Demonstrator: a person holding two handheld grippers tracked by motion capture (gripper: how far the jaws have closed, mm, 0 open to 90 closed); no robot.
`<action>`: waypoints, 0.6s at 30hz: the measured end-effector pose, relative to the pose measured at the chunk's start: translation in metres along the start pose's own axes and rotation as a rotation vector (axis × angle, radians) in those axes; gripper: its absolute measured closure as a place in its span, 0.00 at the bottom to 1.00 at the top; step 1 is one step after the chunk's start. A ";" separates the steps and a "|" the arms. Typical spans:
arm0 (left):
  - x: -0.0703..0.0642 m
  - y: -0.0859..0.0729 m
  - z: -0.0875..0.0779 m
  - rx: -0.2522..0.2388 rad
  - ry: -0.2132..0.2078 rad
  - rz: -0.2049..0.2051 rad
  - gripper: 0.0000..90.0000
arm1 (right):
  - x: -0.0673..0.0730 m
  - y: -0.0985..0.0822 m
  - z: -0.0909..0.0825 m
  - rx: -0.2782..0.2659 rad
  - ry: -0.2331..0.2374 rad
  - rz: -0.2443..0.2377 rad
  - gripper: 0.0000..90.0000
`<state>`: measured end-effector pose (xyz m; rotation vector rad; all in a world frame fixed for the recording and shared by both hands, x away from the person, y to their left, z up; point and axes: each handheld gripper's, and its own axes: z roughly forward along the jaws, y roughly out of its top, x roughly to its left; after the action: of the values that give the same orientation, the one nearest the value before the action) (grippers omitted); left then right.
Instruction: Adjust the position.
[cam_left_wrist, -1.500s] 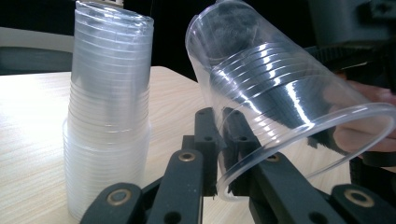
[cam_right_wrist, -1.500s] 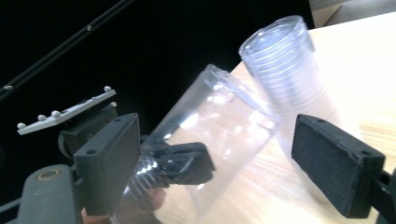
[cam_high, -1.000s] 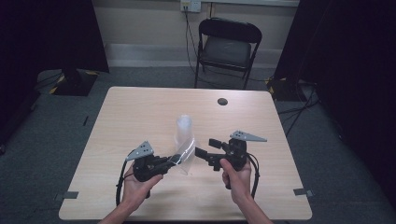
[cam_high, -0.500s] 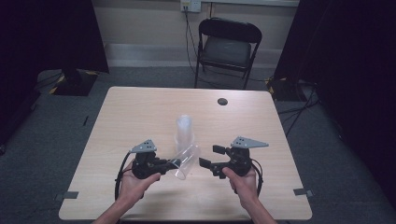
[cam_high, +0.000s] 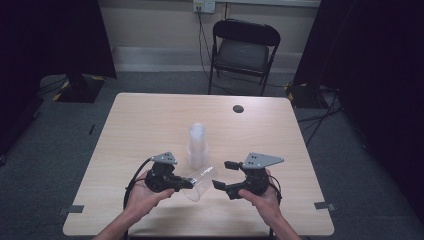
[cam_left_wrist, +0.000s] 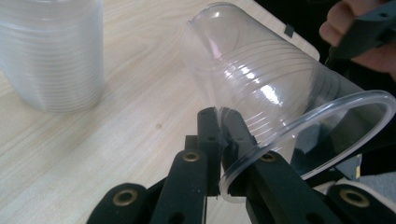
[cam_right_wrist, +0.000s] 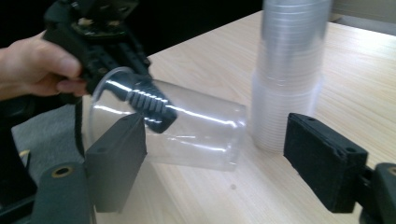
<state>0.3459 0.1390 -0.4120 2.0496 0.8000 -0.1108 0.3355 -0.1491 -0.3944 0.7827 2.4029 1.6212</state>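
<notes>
Dark curtains and a folding chair (cam_high: 243, 50) stand behind the pale wooden worktop (cam_high: 145, 120), where a tall stack of clear cups (cam_high: 197, 145) rises near the middle. Just in front of the stack, the left gripper (cam_high: 187, 184) holds a single clear cup (cam_high: 200, 182) on its side above the wood, its jaws pinched tight on the rim wall, one jaw inside the mouth and one outside, as the left gripper view shows at the cup (cam_left_wrist: 261, 93). A second ago this cup hung between both grippers close to the stack; now it has come down and toward the person, and the right gripper (cam_high: 222, 175) has drawn off to the cup's base end. Its jaws have just been closing from their widest but stand well apart with nothing between them, the cup (cam_right_wrist: 187, 126) lying beyond them in the right gripper view. The cup looks freed from the stack, so the handover to the left side seems done, and setting it down probably comes next.
</notes>
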 end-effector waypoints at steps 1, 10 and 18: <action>0.001 0.000 0.000 0.009 -0.007 -0.019 0.97 | 0.001 0.000 0.000 0.002 0.014 -0.005 0.21; 0.009 0.001 0.003 0.092 -0.078 -0.112 0.97 | 0.012 -0.001 0.007 0.050 0.104 -0.133 0.17; 0.007 0.007 0.004 0.150 -0.096 -0.111 0.98 | 0.025 -0.004 0.017 0.120 0.095 -0.252 0.16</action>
<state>0.3566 0.1368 -0.4125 2.1213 0.8674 -0.3382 0.3196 -0.1237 -0.4011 0.4049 2.5619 1.4588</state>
